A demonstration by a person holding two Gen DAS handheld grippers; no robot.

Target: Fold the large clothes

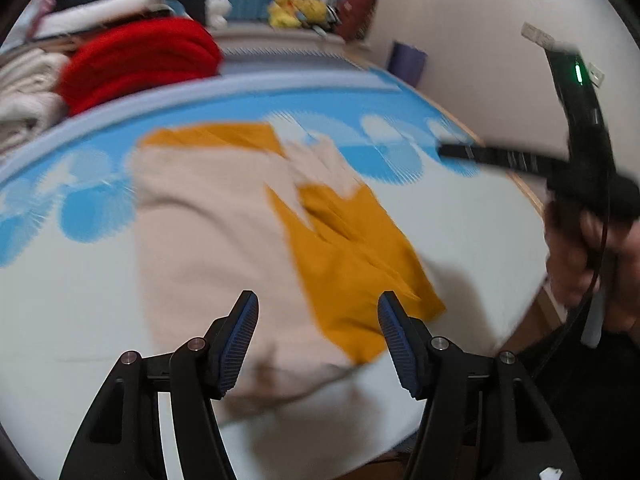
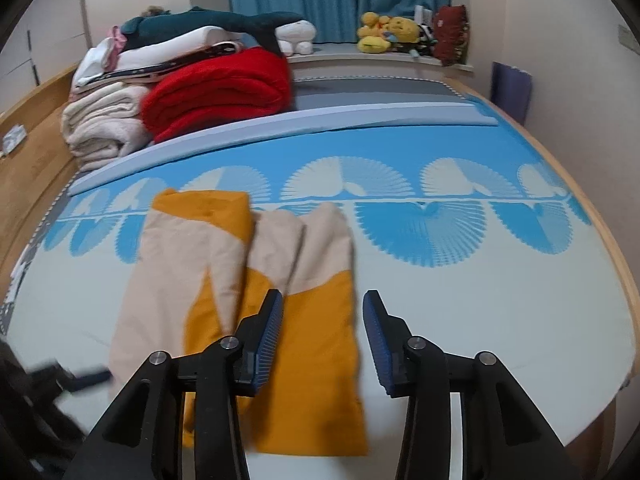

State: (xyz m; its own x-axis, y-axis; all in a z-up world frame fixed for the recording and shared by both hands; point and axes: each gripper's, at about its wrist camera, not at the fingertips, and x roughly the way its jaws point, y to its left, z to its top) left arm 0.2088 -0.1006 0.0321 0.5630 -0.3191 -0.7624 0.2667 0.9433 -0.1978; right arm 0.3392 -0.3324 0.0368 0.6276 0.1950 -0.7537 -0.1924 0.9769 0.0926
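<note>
Lying flat on the bed (image 2: pixel 480 320), the folded garment (image 2: pixel 280 320) leaves bare sheet toward the right edge. Left gripper (image 1: pixel 318 336) and right gripper (image 2: pixel 322 336) both gape, holding nothing.

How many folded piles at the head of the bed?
2 clear: red blanket and cream blanket left of it. More white and teal items stacked behind; others may be hidden.

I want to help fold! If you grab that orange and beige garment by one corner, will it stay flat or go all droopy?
Probably droopy: the orange and beige garment lies limp, with soft creases. It looks thin, so likely light. On the smooth bed sheet, a push would probably bunch it up.
</note>
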